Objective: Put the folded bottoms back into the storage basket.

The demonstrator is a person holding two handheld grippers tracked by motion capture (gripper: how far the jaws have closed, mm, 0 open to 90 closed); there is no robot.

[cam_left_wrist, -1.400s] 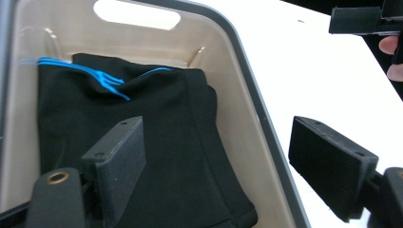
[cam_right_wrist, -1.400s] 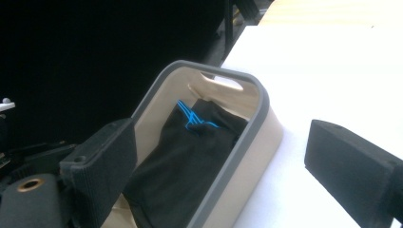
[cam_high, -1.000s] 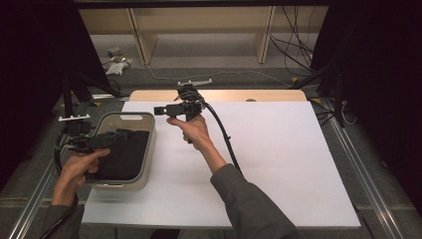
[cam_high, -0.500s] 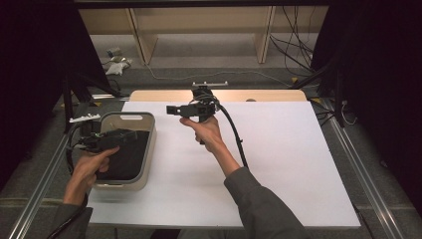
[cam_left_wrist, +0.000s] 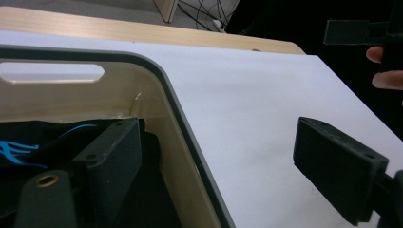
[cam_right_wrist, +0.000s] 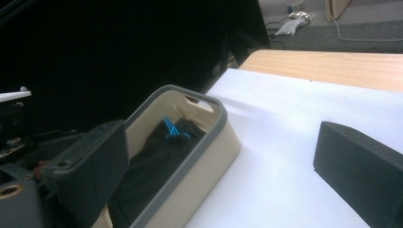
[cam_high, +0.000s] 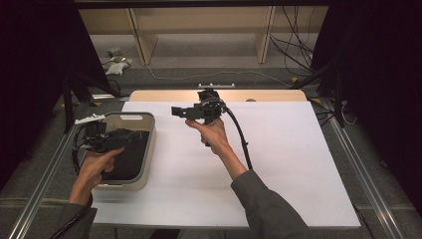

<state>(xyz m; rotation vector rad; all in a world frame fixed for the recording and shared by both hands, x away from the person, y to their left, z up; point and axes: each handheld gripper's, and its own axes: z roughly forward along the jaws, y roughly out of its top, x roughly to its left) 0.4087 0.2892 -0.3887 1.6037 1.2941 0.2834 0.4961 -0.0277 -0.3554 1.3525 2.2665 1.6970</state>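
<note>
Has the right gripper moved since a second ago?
Yes. The right gripper has shifted rightward along the table's wooden edge, away from the bin, and its empty jaws have just been opening.

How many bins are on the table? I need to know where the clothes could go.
1: a beige bin with a grey rim at the table's left, holding dark cloth. Nothing suggests another is hidden.

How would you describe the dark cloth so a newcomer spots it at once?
Start at the white table and go to its left edge, where a beige bin with a grey rim sits. The black cloth lies crumpled inside it. Bright blue lines on one end mark it out.
</note>
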